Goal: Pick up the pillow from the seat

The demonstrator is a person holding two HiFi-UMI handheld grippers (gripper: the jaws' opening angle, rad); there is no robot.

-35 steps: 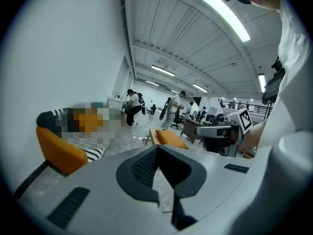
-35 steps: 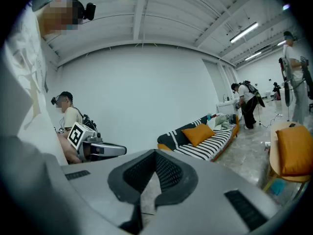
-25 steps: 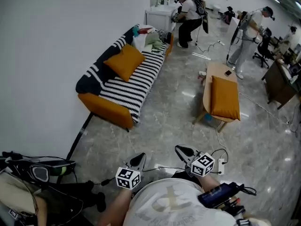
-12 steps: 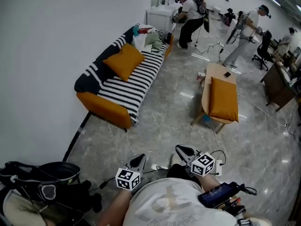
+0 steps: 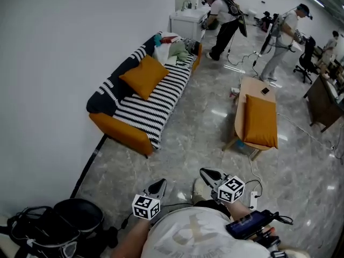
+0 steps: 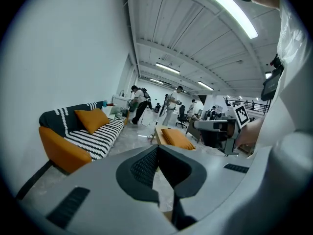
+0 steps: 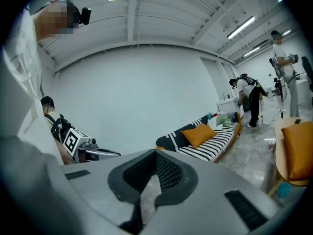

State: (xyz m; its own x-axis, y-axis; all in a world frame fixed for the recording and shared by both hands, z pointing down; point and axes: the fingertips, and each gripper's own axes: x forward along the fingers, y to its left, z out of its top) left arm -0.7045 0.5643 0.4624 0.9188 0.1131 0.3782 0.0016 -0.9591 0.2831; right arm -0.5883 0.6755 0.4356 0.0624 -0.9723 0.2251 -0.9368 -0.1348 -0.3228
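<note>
An orange pillow (image 5: 143, 75) leans against the back of a black-and-white striped sofa (image 5: 153, 98) by the white wall; it also shows in the left gripper view as the pillow (image 6: 92, 119) and in the right gripper view as the pillow (image 7: 200, 134). A second orange pillow (image 5: 260, 120) lies on a low wooden table (image 5: 252, 85). My left gripper (image 5: 159, 186) and right gripper (image 5: 207, 173) are held close to my body, far from the sofa. Both are shut with nothing between the jaws.
Clothes (image 5: 173, 48) are piled at the sofa's far end. Several people (image 5: 223, 15) stand at the back with equipment. Black bags (image 5: 59, 227) lie by the wall at lower left. Cables (image 5: 252, 171) run over the grey marble floor near the table.
The view has shifted forward; the sofa and table sit slightly lower in the head view, and the bags at lower left have slid down. Both grippers stay shut and held close.
</note>
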